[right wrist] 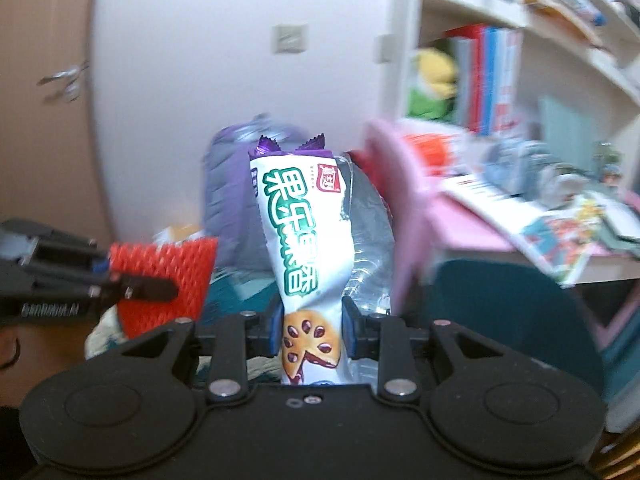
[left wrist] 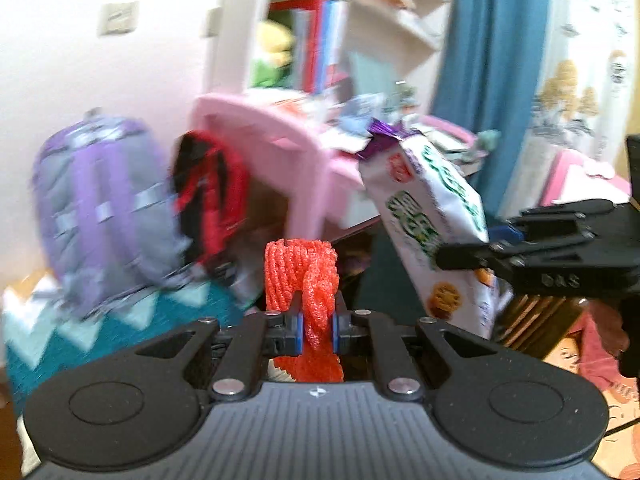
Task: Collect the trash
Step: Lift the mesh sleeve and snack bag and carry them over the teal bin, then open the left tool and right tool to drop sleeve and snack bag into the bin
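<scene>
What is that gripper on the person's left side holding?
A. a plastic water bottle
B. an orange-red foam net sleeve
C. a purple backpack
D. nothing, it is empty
B: in the left wrist view, the left gripper is pinched shut on the orange-red foam net sleeve, while the white snack wrapper sits in the right gripper.

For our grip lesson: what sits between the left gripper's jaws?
Red foam netting, pinched by the left gripper; the left wrist view shows it.
</scene>
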Motion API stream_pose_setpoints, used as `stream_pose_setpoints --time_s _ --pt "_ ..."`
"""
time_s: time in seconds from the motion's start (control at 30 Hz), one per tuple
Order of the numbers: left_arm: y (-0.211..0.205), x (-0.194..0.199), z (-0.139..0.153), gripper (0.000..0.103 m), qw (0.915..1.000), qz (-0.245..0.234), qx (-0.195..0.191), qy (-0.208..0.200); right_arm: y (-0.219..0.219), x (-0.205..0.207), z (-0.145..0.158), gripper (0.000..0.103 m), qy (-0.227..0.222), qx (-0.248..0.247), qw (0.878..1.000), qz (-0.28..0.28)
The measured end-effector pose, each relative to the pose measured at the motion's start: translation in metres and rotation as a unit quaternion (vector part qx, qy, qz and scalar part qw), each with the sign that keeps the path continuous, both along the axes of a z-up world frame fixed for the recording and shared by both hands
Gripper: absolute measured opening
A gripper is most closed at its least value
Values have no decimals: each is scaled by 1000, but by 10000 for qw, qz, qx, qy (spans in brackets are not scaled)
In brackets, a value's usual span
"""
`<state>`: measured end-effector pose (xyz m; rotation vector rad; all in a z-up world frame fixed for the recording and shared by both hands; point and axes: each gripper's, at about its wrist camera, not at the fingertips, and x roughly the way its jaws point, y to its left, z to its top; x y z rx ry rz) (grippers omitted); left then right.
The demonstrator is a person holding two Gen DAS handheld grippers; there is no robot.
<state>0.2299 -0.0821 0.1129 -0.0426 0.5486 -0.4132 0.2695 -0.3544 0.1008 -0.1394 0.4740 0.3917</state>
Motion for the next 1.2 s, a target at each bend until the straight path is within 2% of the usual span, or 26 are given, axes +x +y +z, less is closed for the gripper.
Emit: stream_pose_setpoints --time_s 0.13,0.27,0.47,0.67,0.87,1.2 --pt "-57 13 15 12 9992 -369 -40 -151 -53 7 15 27 -129 163 9985 -515" --pt "-108 28 25 12 9978 -622 -83 -195 -99 26 18 27 -39 288 9952 -938" --pt "-177 59 33 12 9953 -927 -169 -200 -150 57 -2 27 295 439 9883 -1430" --pt "-234 97 18 12 9940 -1080 -56 183 -173 92 -24 28 732 612 9802 -1738" --pt "-261 133 -10 12 9931 -1016 116 568 -181 121 -47 30 1099 576 9737 -1910" --pt "-270 162 -55 12 9890 -923 530 1027 -179 151 -83 40 1815 434 9630 -1942"
